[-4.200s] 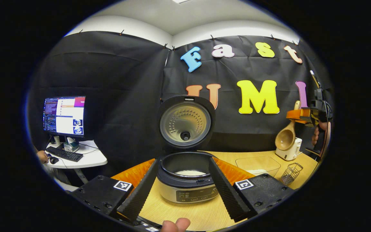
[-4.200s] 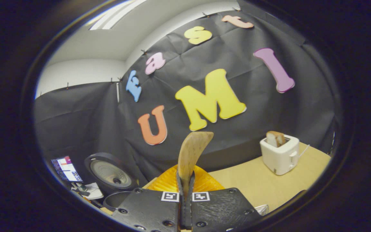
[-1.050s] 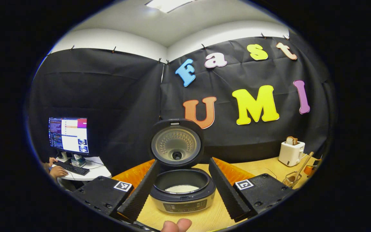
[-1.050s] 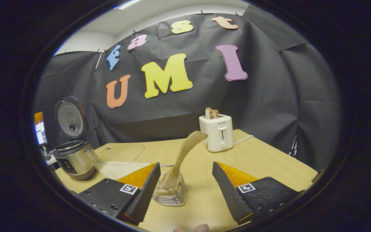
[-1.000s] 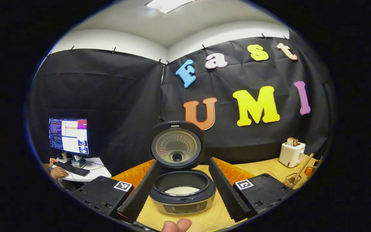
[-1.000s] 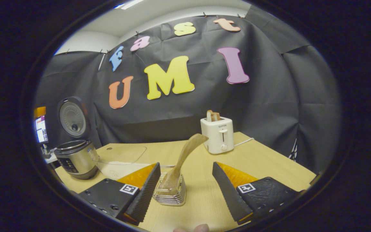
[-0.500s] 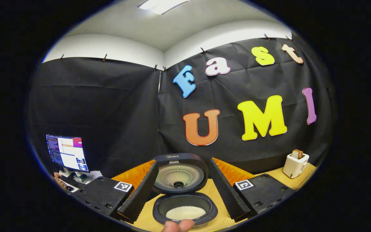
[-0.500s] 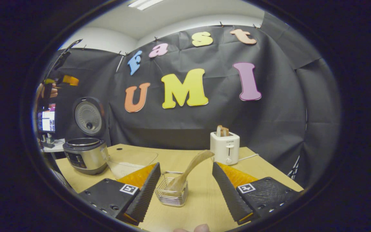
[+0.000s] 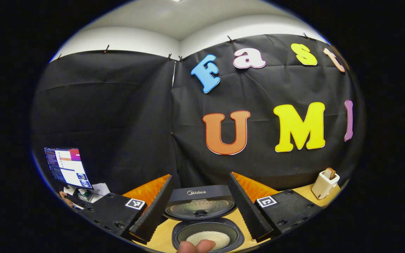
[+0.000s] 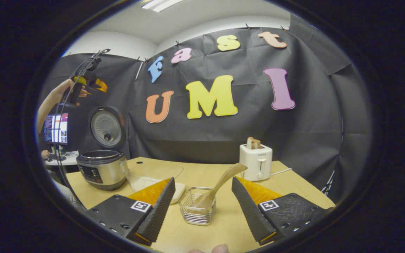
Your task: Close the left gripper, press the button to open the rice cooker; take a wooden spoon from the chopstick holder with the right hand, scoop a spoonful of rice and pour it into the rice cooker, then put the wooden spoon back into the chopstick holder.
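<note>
Right gripper (image 10: 202, 207): fingers spread wide, holding nothing, framing the wire chopstick holder (image 10: 198, 210) on the table (image 10: 294, 191); the wooden spoon (image 10: 220, 186) stands in the holder, leaning right. Left gripper (image 9: 200, 205): fingers likewise wide apart and empty, held above the open rice cooker (image 9: 207, 233), whose pot contains rice (image 9: 209, 238). In the right gripper view, the cooker sits at the table's left end, lid raised, with a clear container (image 10: 153, 177) between it and the holder.

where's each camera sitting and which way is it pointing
Left gripper view: rides the left claw, held high over the open rice cooker, facing the wall; own open fingers and a fingertip show.
Right gripper view: rides the right claw, low over the table, facing the chopstick holder with the wooden spoon; own open fingers show.
Shared: rice cooker, toaster, monitor.
</note>
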### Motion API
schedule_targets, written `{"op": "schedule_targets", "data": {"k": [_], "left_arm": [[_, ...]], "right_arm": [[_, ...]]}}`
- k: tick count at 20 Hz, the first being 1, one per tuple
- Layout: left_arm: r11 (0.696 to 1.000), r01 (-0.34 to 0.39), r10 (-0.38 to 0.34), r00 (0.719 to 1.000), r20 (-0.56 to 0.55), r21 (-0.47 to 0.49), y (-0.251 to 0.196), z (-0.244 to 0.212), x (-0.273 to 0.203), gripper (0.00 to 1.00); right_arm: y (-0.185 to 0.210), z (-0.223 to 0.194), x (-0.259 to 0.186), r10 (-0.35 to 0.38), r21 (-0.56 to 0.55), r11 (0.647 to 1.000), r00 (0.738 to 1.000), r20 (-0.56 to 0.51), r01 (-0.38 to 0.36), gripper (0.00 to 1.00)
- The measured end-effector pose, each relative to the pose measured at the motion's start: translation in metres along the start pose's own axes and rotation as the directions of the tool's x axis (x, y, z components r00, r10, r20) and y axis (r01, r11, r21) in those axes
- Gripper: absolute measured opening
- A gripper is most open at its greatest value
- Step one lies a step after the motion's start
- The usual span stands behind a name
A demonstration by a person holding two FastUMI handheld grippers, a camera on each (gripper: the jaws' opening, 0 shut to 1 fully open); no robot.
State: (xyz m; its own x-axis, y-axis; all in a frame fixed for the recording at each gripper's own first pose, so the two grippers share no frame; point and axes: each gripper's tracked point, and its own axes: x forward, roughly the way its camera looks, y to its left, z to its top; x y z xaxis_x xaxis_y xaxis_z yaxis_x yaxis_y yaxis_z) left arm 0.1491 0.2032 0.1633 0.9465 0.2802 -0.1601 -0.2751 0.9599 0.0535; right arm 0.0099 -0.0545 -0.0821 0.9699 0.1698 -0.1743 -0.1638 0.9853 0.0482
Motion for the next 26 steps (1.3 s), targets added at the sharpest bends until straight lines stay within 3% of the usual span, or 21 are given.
{"op": "schedule_targets", "data": {"k": [1, 6, 8, 11, 12, 14, 18, 20, 24, 25, 26], "left_arm": [[1.000, 0.002, -0.003, 0.999, -0.046, -0.016, 0.002, -0.002, 0.018, 0.99], [0.999, -0.011, 0.002, 0.978, -0.210, -0.042, 0.003, -0.028, 0.059, 0.99], [0.998, -0.019, 0.000, 0.965, -0.263, -0.067, 0.002, -0.038, 0.065, 0.99], [0.994, -0.055, 0.023, 0.947, -0.320, -0.090, 0.006, -0.053, 0.070, 1.00], [0.994, -0.074, 0.042, 0.941, -0.336, -0.082, 0.009, -0.055, 0.070, 0.99], [0.991, -0.108, 0.073, 0.929, -0.363, -0.076, 0.014, -0.060, 0.068, 1.00], [0.992, -0.108, 0.080, 0.931, -0.356, -0.059, 0.011, -0.063, 0.064, 1.00], [0.993, -0.105, 0.078, 0.934, -0.348, -0.059, 0.010, -0.065, 0.054, 1.00], [0.994, -0.096, 0.069, 0.937, -0.341, -0.061, 0.004, -0.075, 0.028, 1.00], [0.993, -0.094, 0.067, 0.939, -0.336, -0.065, 0.002, -0.078, 0.021, 1.00], [0.994, -0.091, 0.064, 0.941, -0.333, -0.067, 0.001, -0.083, 0.014, 1.00]], "right_arm": [[0.005, -0.001, 0.002, 0.009, 0.006, 1.000, 1.000, -0.001, -0.009, 0.95], [0.013, -0.009, 0.009, 0.016, 0.036, 0.999, 1.000, -0.021, -0.016, 0.96], [0.013, -0.012, 0.009, 0.014, 0.044, 0.999, 1.000, -0.027, -0.012, 0.91], [0.013, -0.019, 0.008, 0.017, 0.053, 0.998, 0.999, -0.046, -0.014, 0.91], [0.013, -0.022, 0.007, 0.016, 0.051, 0.999, 0.998, -0.053, -0.014, 0.95], [0.014, -0.025, 0.005, 0.019, 0.052, 0.999, 0.998, -0.060, -0.016, 0.91], [0.020, -0.035, 0.001, 0.042, 0.072, 0.997, 0.995, -0.091, -0.035, 0.96], [0.021, -0.037, -0.003, 0.044, 0.073, 0.997, 0.995, -0.095, -0.037, 0.91], [0.024, -0.030, -0.011, 0.047, 0.065, 0.997, 0.996, -0.073, -0.042, 0.91], [0.023, -0.028, -0.012, 0.047, 0.060, 0.997, 0.997, -0.068, -0.043, 0.96], [0.022, -0.026, -0.014, 0.048, 0.057, 0.997, 0.997, -0.064, -0.044, 0.91]]}}
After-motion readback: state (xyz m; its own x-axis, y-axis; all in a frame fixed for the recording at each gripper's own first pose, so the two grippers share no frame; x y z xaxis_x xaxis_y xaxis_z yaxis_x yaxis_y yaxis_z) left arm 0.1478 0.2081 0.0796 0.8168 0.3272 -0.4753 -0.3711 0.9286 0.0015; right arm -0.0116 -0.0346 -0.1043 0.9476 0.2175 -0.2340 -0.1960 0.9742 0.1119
